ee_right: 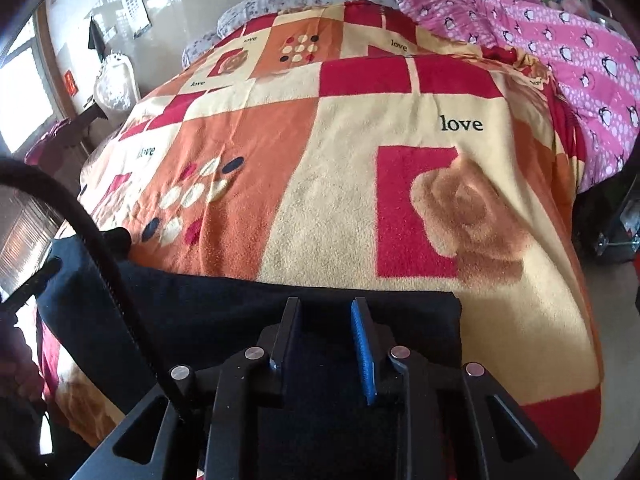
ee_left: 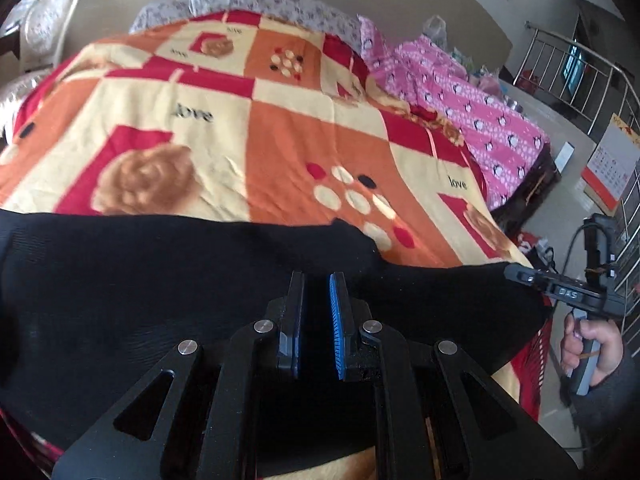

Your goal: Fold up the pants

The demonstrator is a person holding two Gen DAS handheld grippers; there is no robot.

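Note:
Black pants (ee_left: 168, 280) lie spread across the near edge of the bed, on an orange, red and cream blanket (ee_left: 240, 140). My left gripper (ee_left: 317, 280) hovers over the pants, fingers a small gap apart, nothing between them. In the left wrist view the right gripper (ee_left: 516, 273) shows at the far right, at the pants' right end, held by a hand; its jaws are hard to read there. In the right wrist view the right gripper (ee_right: 325, 306) is open above the pants (ee_right: 224, 312) near their right corner.
A pink penguin-print quilt (ee_left: 472, 104) lies bunched along the bed's right side. A grey floral pillow (ee_left: 256, 0) sits at the head. A metal railing (ee_left: 580, 68) and floor are to the right. A black cable (ee_right: 92, 248) crosses the right wrist view's left side.

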